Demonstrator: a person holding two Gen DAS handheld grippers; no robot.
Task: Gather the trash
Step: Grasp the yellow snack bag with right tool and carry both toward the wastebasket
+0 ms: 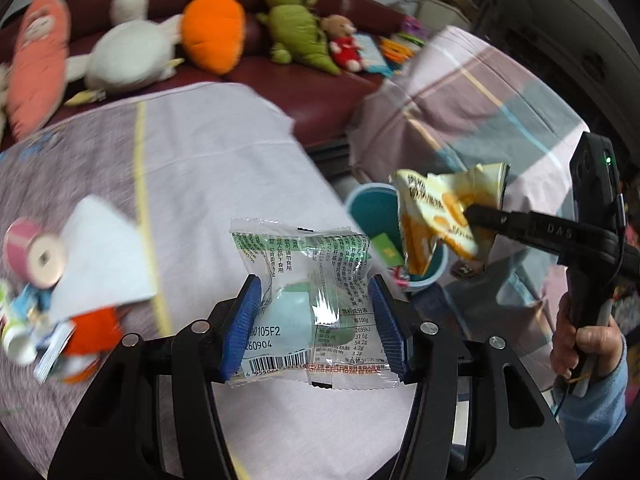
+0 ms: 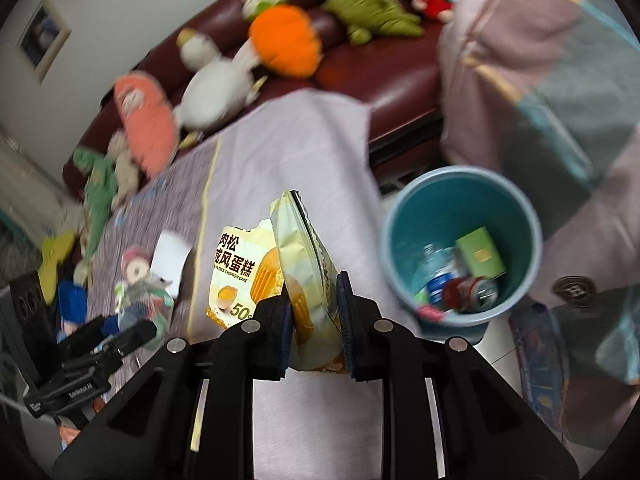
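Note:
My left gripper (image 1: 314, 312) is shut on a clear snack wrapper (image 1: 308, 300) with green print, held above the cloth-covered table (image 1: 224, 152). My right gripper (image 2: 314, 322) is shut on a yellow chiffon cake wrapper (image 2: 296, 264); in the left wrist view that cake wrapper (image 1: 444, 212) hangs from the right gripper (image 1: 468, 210) over the teal trash bin (image 1: 368, 204). In the right wrist view the teal bin (image 2: 460, 192) stands on the floor to the right of the table and holds a can, a bottle and a green box.
A tape roll (image 1: 34, 252), white paper (image 1: 100, 256) and small items lie on the table's left side. Plush toys (image 1: 212, 28) line the dark red sofa (image 1: 312, 92). A cloth-draped piece of furniture (image 1: 472, 112) stands beyond the bin. A hand (image 1: 588, 344) holds the right gripper's handle.

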